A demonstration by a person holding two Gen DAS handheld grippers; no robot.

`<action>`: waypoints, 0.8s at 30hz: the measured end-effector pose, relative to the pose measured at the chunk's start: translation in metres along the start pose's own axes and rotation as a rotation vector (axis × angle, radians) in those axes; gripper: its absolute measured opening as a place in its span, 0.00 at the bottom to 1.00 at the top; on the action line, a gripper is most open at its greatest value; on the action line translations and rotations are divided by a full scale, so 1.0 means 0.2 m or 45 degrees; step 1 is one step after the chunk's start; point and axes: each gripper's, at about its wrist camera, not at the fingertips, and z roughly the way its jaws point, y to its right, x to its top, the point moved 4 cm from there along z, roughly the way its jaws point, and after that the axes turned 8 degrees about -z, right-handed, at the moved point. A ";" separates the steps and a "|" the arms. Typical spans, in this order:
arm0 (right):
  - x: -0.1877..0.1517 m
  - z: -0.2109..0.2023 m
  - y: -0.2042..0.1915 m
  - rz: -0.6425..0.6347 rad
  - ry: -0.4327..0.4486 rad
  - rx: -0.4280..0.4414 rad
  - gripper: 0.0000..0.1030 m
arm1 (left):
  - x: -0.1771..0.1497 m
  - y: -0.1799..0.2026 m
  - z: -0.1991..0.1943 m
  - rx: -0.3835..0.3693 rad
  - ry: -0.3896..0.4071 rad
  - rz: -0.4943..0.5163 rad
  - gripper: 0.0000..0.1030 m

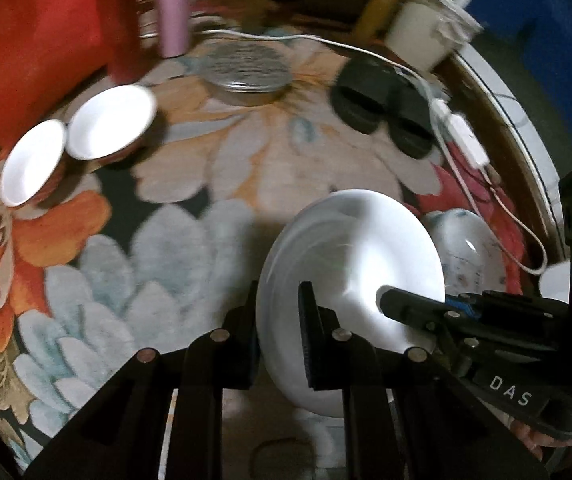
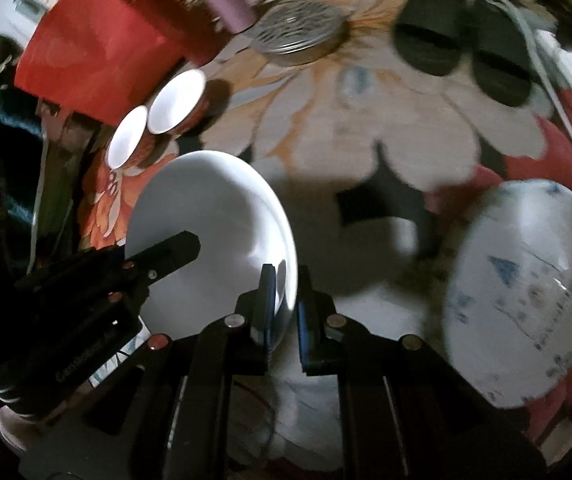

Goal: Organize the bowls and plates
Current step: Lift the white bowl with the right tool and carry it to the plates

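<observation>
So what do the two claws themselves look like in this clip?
Both are matte black. The left claw has two flat fingers on angular black linkage arms with round silvery pivot pins. The right claw is built the same, with blue showing at its finger edges. Seen from the left camera, the right claw's body carries white "DAS" lettering. No cables or sleeves are visible on either.

Both grippers are matte black. The left gripper (image 1: pixel 280 336) has angular linkage arms with round silver rivets at the pivots and flat ribbed pads. The right gripper (image 2: pixel 284 312) matches it, with blue-edged pads; seen from the left wrist, its body bears white letters "DAS" and a blue insert.
</observation>
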 end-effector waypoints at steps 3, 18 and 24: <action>-0.06 -0.09 0.14 0.063 0.017 -0.029 0.10 | -0.02 0.16 0.04 -0.028 -0.015 0.065 0.15; -0.31 -0.25 0.72 0.341 0.005 -0.176 0.10 | -0.15 0.79 0.37 -0.131 -0.135 0.271 0.15; -0.36 -0.23 0.86 0.393 -0.011 -0.215 0.10 | -0.21 0.89 0.50 -0.136 -0.198 0.314 0.15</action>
